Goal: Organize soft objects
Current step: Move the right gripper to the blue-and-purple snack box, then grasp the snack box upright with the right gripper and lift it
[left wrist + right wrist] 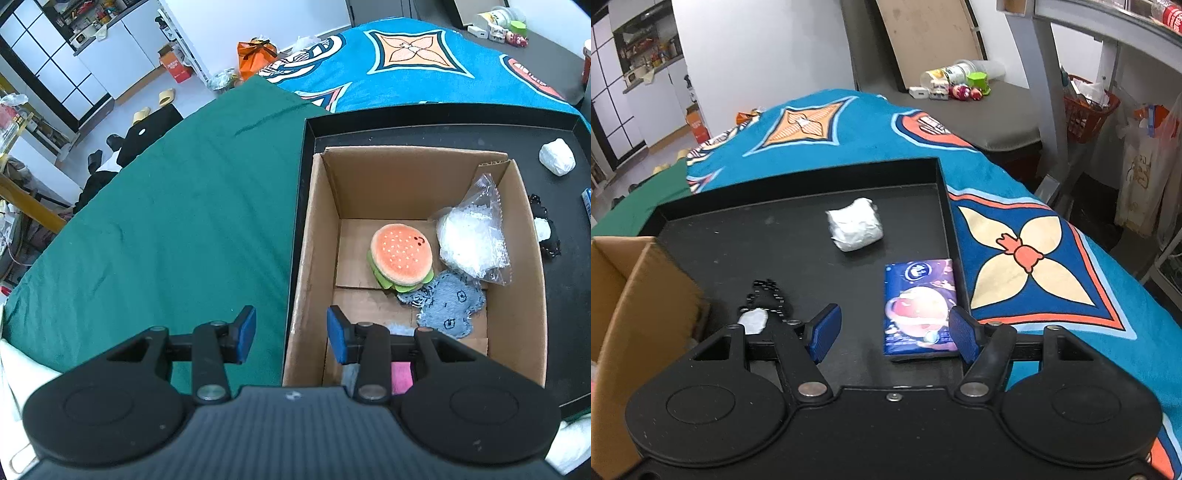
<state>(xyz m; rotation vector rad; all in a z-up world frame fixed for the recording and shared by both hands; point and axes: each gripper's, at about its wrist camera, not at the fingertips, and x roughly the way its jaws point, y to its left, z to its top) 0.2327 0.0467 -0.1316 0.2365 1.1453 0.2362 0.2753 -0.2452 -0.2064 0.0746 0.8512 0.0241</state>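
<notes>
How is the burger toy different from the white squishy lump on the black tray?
The burger toy is orange with green edges and pale dots; the white lump is plain white all over. The burger toy lies inside the cardboard box; the white lump sits out on the black tray. The burger toy is round; the white lump is blocky and crinkled. Neither is being held.
</notes>
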